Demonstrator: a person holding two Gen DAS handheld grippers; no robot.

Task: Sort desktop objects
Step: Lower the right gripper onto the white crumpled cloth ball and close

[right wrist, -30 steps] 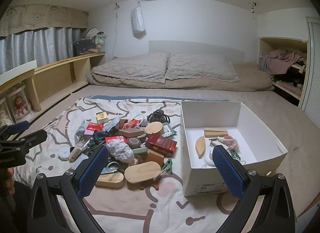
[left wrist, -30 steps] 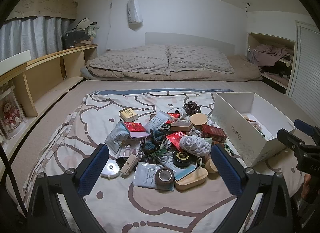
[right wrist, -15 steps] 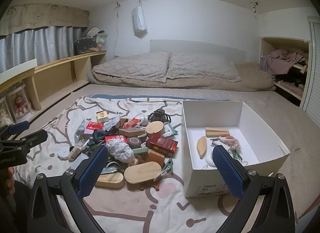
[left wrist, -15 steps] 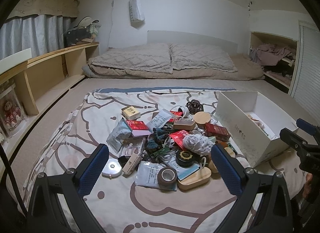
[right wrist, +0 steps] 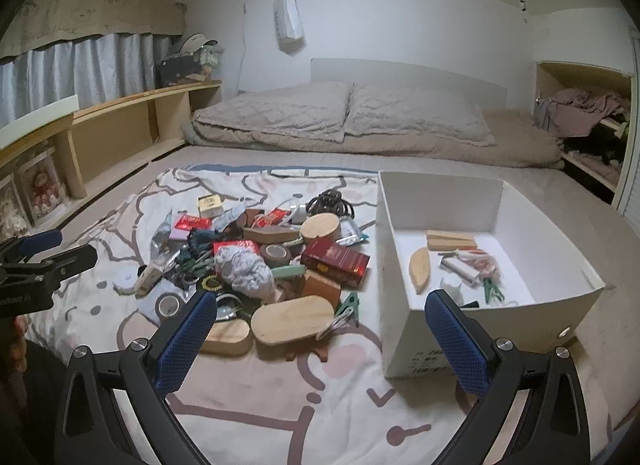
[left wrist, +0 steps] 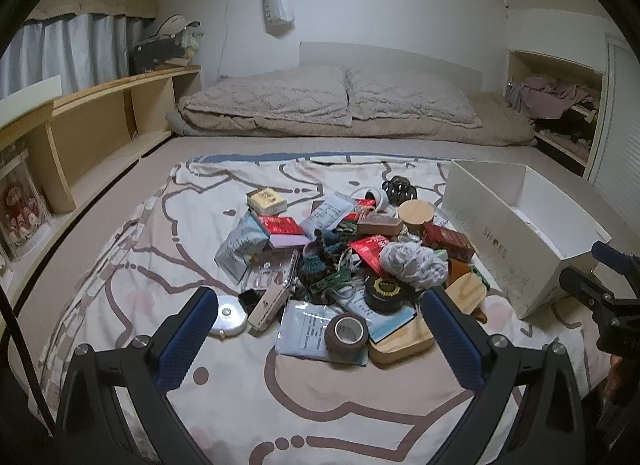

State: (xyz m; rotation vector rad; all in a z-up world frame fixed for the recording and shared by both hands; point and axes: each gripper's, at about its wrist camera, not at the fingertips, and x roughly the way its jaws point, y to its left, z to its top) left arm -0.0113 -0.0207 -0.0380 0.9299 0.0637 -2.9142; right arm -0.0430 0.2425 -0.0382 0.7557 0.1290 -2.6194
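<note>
While both grippers hung level above the near edge of the patterned blanket (left wrist: 168, 249), the left gripper (left wrist: 316, 329) faced the heap of clutter (left wrist: 340, 261) and the right gripper (right wrist: 320, 329) hung nearer the white box (right wrist: 496, 329). The oval wooden lid (right wrist: 294, 319) lay long axis left-to-right at the heap's near edge. Both sets of jaws stood wide apart, gripping and touching nothing.

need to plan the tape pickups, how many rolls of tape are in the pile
2 that I can see. A brown roll stands at the near edge of the pile, on a plastic packet. Another brown roll lies mid-pile beside the red box. More may be buried.
</note>
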